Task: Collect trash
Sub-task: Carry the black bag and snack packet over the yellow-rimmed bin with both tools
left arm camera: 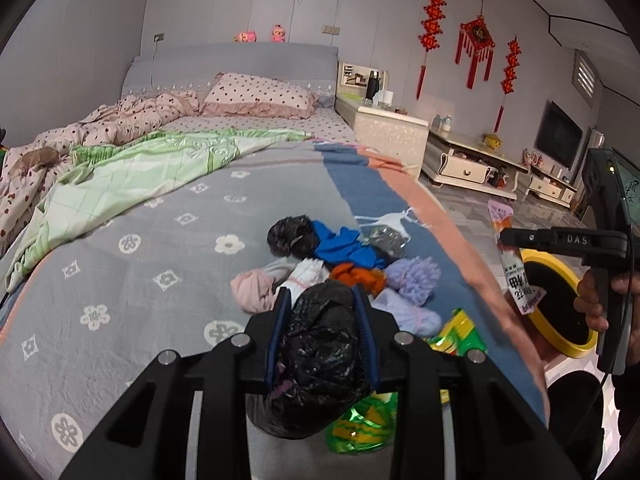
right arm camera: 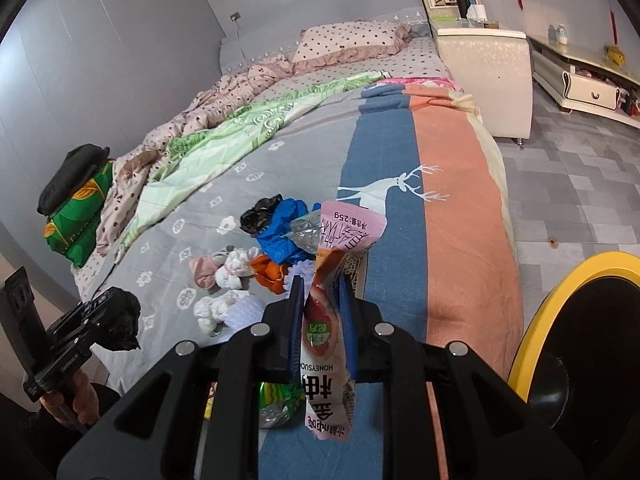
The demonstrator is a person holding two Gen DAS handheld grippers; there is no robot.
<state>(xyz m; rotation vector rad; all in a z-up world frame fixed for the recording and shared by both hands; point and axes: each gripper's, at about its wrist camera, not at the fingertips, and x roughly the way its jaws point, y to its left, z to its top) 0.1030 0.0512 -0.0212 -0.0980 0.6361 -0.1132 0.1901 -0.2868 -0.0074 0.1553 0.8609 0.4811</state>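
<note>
A: Left wrist view first. What does the left gripper [left arm camera: 322,304] have?

B: A crumpled black plastic bag [left arm camera: 320,356], glossy and wrinkled, bulging between the blue pads. The jaws stand narrow and press on it from both sides, above the near end of the bed [left arm camera: 160,248].

A: And the right gripper [right arm camera: 320,292]?

B: Almost closed on a pink snack wrapper [right arm camera: 332,312], a flat, creased sachet with printed text. Its top sticks up past the fingertips and its lower end hangs below them, over the bed's near edge.

A: What lies on the bed?

B: A pile of balled socks [left arm camera: 344,264] in blue, orange, lilac, pink and white, soft and knitted or fuzzy, with a second black bag wad [left arm camera: 290,236] at its far side. A shiny green foil wrapper [left arm camera: 460,330] lies nearer than the pile.

A: Beside the bed?

B: A round bin [right arm camera: 576,340] with a yellow rim, on the floor off the bed's near right corner.
</note>
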